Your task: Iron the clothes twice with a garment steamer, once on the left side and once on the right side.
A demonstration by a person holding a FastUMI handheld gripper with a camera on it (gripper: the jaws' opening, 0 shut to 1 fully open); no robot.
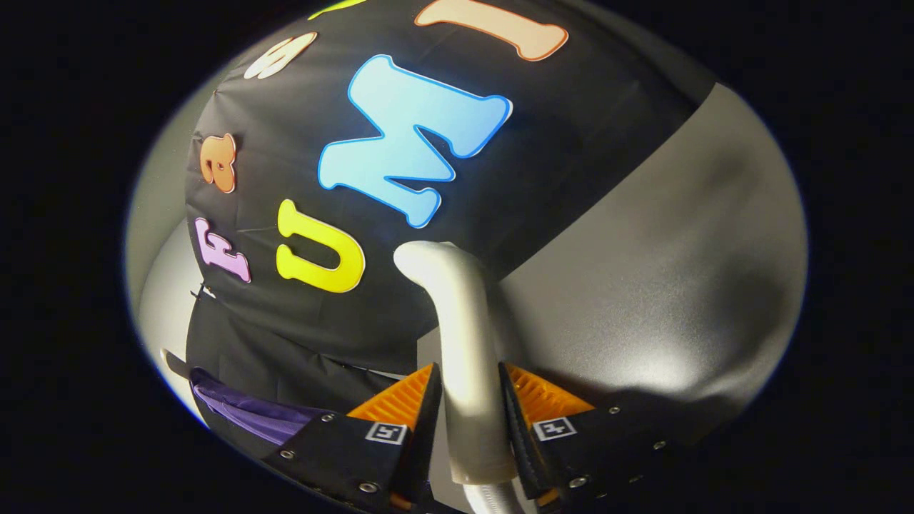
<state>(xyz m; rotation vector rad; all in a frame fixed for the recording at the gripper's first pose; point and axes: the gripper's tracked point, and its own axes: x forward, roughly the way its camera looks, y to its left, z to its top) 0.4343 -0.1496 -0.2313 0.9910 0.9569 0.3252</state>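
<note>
Tongs [468,421] tight around steamer handle [468,357]

Colours: pale steamer, purple cloth, black and grey backdrop.
Garment steamer [468,357] held between the fingers of the gripper [469,421], both pressing its handle: off-white to light grey, plain, glossy highlight on the bent top, a paler ribbed hose at its base. Garment [250,414] beside the fingers: solid purple, no print, folds darker violet. Booth wall [571,135] beyond the steamer: black cloth. Panel [664,271] next to the wall: plain matte grey, darker shadow patches, one bright spot near the fingers. Each finger carries a small black-and-white square marker [385,432].
</note>
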